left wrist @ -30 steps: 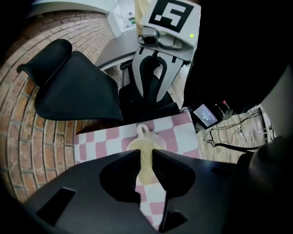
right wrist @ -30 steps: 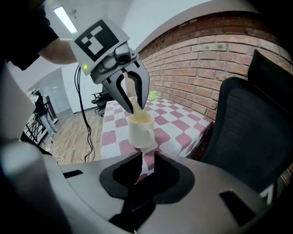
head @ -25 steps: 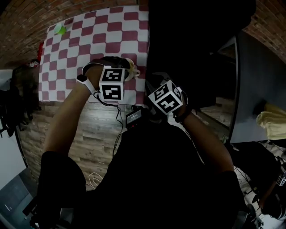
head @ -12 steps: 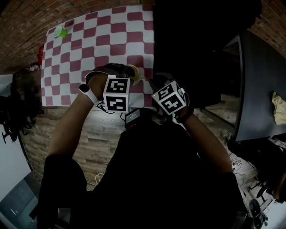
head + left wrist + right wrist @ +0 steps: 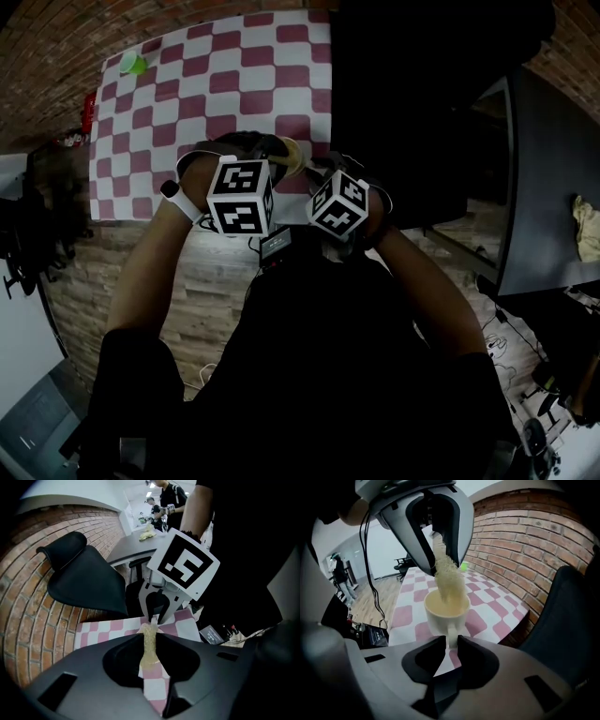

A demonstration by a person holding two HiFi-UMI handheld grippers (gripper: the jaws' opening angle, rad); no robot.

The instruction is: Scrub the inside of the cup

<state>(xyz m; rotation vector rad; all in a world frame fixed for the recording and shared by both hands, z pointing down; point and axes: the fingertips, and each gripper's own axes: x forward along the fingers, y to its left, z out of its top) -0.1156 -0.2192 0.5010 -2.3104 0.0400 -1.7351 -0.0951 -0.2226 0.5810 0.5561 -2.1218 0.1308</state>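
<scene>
Right gripper view: right gripper (image 5: 451, 644) clamps the cup (image 5: 439, 615) by its handle (image 5: 451, 637); ahead, left gripper (image 5: 150, 639) pinches a sponge (image 5: 449, 581) dipping into the cup.

The left forearm (image 5: 150, 253) and right forearm (image 5: 427, 291) reach forward and converge, so the 2 grippers sit side by side, pointing steeply down. The left gripper (image 5: 151, 641) clamps a thin yellowish sponge strip (image 5: 149, 654) between nearly closed dark jaws. The right gripper (image 5: 450, 643) pinches the handle of a cream ceramic cup (image 5: 446, 613).
</scene>
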